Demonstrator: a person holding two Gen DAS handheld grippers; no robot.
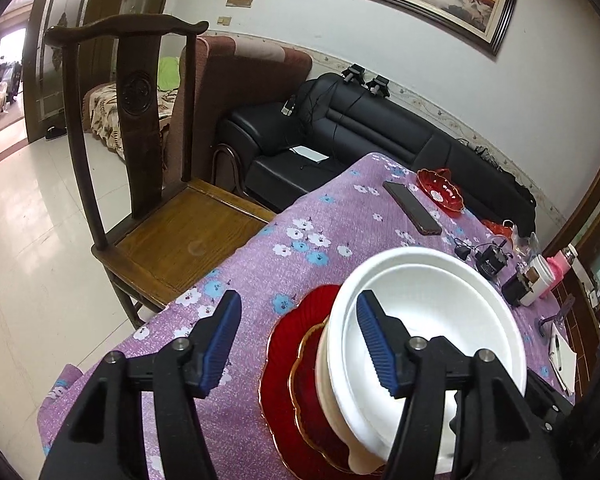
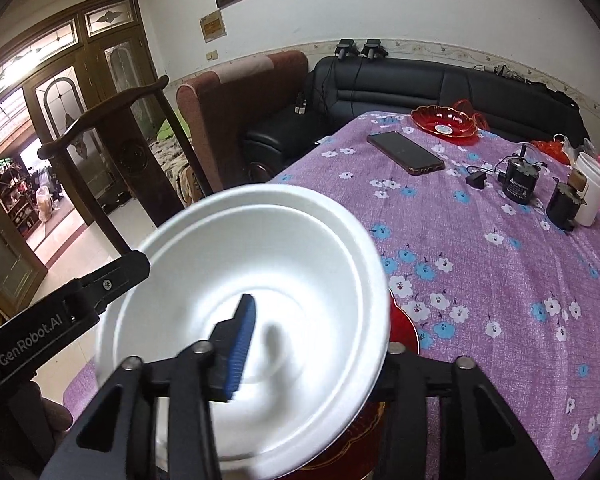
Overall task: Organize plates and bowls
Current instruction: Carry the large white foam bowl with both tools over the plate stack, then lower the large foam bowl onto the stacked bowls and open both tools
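Between left tool point(image 1: 300, 344) pads – white bowl point(image 1: 428, 312) rim, unclamped

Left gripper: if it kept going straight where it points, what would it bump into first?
Probably the white bowl: the left gripper straddles its rim, one jaw inside, with red plates beneath. Depth is unclear.

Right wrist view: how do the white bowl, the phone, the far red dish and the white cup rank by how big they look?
1. White bowl, largest by far, though closest to the camera.
2. Phone and far red dish: look alike, no ranking.
3. White cup, smallest.
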